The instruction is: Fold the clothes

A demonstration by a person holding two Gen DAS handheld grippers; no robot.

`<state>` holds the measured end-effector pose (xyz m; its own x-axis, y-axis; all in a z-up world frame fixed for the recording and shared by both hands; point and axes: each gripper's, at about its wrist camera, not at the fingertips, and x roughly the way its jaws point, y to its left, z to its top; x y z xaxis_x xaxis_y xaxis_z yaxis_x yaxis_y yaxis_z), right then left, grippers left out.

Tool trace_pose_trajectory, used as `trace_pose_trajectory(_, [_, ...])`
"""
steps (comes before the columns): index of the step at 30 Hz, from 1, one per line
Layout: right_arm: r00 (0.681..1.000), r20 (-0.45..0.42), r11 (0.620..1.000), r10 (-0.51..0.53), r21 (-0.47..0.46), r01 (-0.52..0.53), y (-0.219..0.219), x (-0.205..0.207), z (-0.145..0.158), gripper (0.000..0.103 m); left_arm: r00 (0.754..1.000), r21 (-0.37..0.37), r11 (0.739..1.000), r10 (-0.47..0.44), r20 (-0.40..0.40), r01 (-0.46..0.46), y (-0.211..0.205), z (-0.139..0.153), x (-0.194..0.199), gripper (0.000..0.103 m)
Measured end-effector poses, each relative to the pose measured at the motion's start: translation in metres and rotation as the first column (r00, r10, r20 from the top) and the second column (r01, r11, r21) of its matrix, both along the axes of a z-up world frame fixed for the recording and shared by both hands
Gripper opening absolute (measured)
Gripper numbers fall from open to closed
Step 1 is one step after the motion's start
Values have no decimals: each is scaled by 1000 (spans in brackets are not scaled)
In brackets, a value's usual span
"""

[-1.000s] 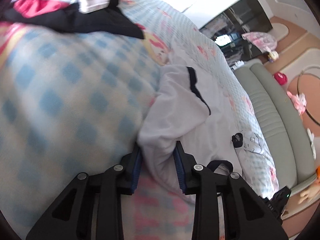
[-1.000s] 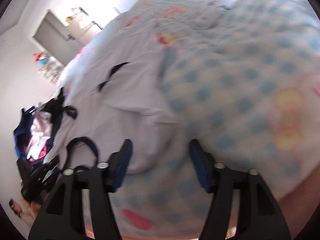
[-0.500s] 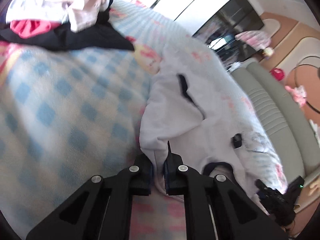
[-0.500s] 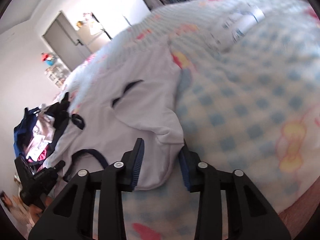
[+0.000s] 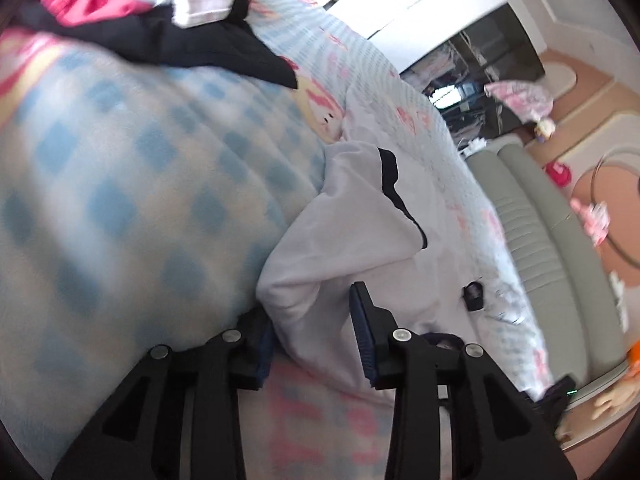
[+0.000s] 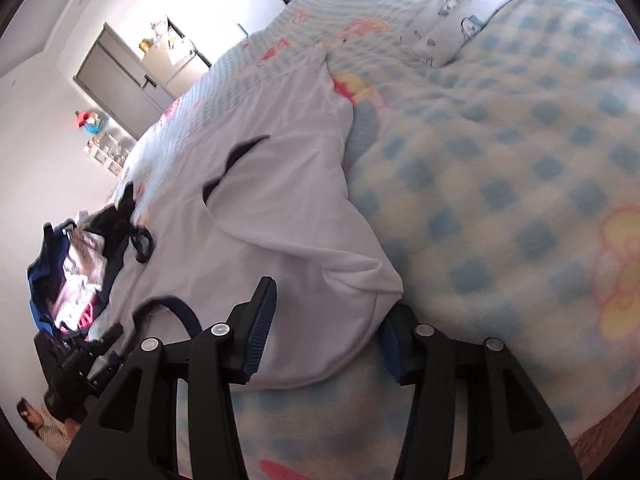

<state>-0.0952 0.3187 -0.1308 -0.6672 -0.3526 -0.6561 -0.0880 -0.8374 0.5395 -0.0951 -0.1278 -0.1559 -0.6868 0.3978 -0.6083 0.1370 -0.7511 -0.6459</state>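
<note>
Your left claw [image 5: 312, 336] and right claw [image 6: 326, 322] both gape wide, each straddling a near corner of the white shirt [image 6: 280, 200] on the bed [image 6: 500, 180]. The shirt's length runs straight away from you, neither claw nearer.
</note>
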Motion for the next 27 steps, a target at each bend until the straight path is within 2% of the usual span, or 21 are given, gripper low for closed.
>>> trace_pose_trajectory(1, [1000, 5, 1000, -3, 5, 3, 0, -1, -1, 41, 1000, -17, 1000, 12, -4, -13, 1, 2, 0, 34])
trace_pose_trajectory(3, [999, 33, 997, -14, 72, 12, -3, -6, -4, 40, 999, -51, 998, 39, -11, -40, 2, 7, 2, 19])
trace_pose_trajectory(4, [998, 57, 994, -19, 110, 12, -4, -9, -8, 29, 998, -66, 996, 56, -13, -57, -1, 9, 5, 16])
trace_pose_trajectory(6, [994, 105, 992, -18, 129, 4, -2, -11, -18, 26, 997, -70, 995, 71, -11, -71, -6, 9, 10, 15])
trace_pose_trajectory(10, [996, 88, 995, -4, 96, -5, -1, -6, -22, 29, 999, -13, 999, 41, 10, -41, -9, 0, 9, 17])
trace_pose_trajectory(13, [996, 83, 995, 28, 93, -36, -8, -12, -22, 34, 1000, 13, 1000, 25, -8, -25, -8, -3, -1, 35])
trace_pose_trajectory(15, [997, 71, 996, 38, 73, -43, -11, -16, -21, 36, 1000, 5, 1000, -6, -23, 6, 0, 0, -8, 56])
trace_pose_trajectory(17, [997, 66, 997, 42, 65, -46, -9, -21, -25, 40, 999, -53, 998, -39, -36, 37, 11, 4, -14, 58])
trace_pose_trajectory(18, [997, 64, 997, 45, 59, -49, -9, -23, -27, 42, 998, -87, 995, -49, -39, 46, 16, 5, -15, 57])
trace_pose_trajectory(19, [997, 64, 997, 52, 52, -56, -9, -23, -29, 50, 998, -112, 992, -56, -41, 51, 20, 6, -16, 53])
trace_pose_trajectory(20, [996, 66, 997, 60, 43, -62, -11, -24, -31, 56, 998, -114, 992, -52, -43, 47, 19, 7, -14, 37])
trace_pose_trajectory(21, [996, 69, 997, 65, 39, -67, -15, -25, -30, 57, 998, -116, 992, -48, -45, 43, 18, 8, -12, 22])
trace_pose_trajectory(22, [996, 69, 997, 64, 47, -67, -15, -25, -26, 57, 998, -117, 992, -44, -47, 38, 17, 9, -11, 18])
trace_pose_trajectory(24, [998, 48, 997, 49, 65, -52, -12, -15, -15, 37, 998, -97, 995, -24, -61, 18, 11, 11, -5, 14])
trace_pose_trajectory(25, [999, 27, 996, 38, 76, -40, -10, -9, -10, 22, 998, -87, 996, -14, -63, 9, 7, 11, -4, 14])
trace_pose_trajectory(27, [1000, -11, 996, 26, 86, -25, -10, -6, -4, 18, 998, -78, 997, -17, -57, 12, 4, 8, -5, 15])
